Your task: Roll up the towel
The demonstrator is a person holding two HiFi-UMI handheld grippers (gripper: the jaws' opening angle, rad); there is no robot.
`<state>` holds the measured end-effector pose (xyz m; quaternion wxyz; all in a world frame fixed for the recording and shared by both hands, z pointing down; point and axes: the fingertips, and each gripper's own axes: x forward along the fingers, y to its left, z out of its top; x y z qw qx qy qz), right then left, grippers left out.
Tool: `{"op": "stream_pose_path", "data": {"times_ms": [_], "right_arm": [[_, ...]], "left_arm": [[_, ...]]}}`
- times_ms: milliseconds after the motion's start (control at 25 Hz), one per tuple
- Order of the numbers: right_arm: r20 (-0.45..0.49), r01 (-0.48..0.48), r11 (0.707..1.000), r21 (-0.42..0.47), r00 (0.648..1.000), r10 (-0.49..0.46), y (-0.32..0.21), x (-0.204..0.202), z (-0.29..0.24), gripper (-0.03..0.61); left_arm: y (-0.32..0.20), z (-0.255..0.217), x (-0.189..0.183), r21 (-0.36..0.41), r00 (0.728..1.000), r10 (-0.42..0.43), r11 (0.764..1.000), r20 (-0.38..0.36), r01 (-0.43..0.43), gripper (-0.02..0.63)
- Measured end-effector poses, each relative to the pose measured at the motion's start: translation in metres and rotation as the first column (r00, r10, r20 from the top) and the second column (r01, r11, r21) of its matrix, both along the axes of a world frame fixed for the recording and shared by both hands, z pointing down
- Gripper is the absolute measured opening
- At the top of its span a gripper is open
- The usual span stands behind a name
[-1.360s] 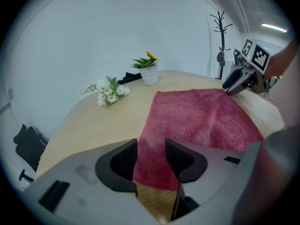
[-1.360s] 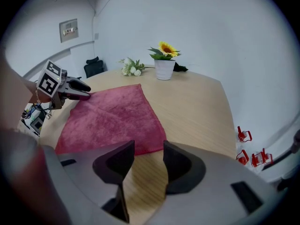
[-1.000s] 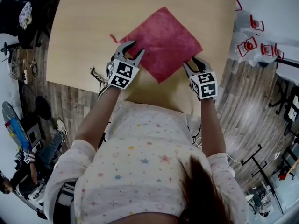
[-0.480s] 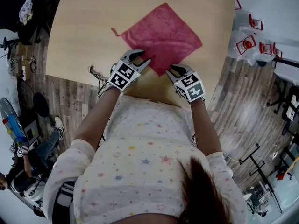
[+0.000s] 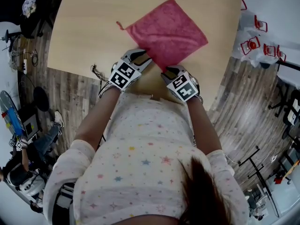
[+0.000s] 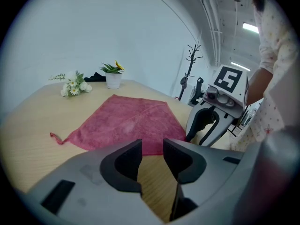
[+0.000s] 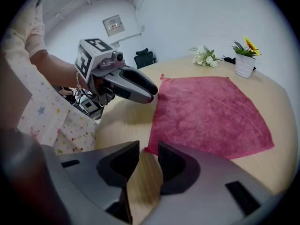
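A red towel [image 5: 168, 31] lies flat and unrolled on the wooden table [image 5: 84, 32], one corner pointing at the person. My left gripper [image 5: 145, 58] sits at the towel's near-left edge, just left of that corner. Its jaws are open by a narrow gap with only bare wood between them [image 6: 152, 146], and the towel [image 6: 131, 125] starts just beyond the tips. My right gripper [image 5: 169, 71] is at the near corner. It is open too [image 7: 148, 150], and the towel's corner [image 7: 211, 111] just reaches its tips. Each gripper view shows the other gripper close by.
White flowers [image 6: 72, 86] and a small potted plant [image 6: 112, 78] stand at the table's far edge, beyond the towel. The table's near edge runs just behind both grippers, against the person's body. A coat stand [image 6: 191, 64] is off the table.
My right gripper has moved left along the towel's near-right edge to its near corner. My left gripper has slid toward the same corner and its jaws have narrowed. The towel still lies flat.
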<state>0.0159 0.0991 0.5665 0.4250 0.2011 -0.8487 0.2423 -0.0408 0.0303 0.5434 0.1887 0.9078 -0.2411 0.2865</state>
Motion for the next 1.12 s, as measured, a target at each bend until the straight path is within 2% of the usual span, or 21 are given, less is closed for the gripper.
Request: {"op": "stream_pose_path", "data": {"times_ms": [120,280,360,800,960,1120], "right_arm": [[-0.055,0.027,0.999,0.033,0.998,-0.025,0.001,0.000,0.007,0.122],[-0.145,0.073,0.993,0.091,0.988,-0.060,-0.003,0.005,0.010,0.056],[-0.158,0.080,0.992,0.092,0.985,-0.065,-0.004,0.006,0.010,0.032],[-0.124,0.090,0.996,-0.009,0.988,-0.091,0.010,0.008,0.008,0.020],[-0.082,0.051,0.996,-0.069,0.995,-0.057,0.000,0.010,0.002,0.020],[-0.054,0.006,0.997,-0.072,0.998,-0.010,-0.021,0.009,-0.008,0.020]], "left_arm": [[0.005,0.000,-0.003,0.001,1.000,-0.013,1.000,-0.004,0.013,0.140],[0.008,-0.001,-0.005,-0.005,1.000,-0.026,1.000,-0.009,0.026,0.137],[0.009,-0.001,-0.005,-0.004,0.999,-0.030,1.000,-0.010,0.030,0.137],[0.016,0.000,-0.002,-0.012,1.000,-0.007,1.000,-0.020,0.007,0.129],[0.017,0.001,0.003,-0.013,1.000,0.014,1.000,-0.021,-0.014,0.126],[0.016,-0.002,0.003,-0.015,0.999,0.026,1.000,-0.027,-0.026,0.124]]}}
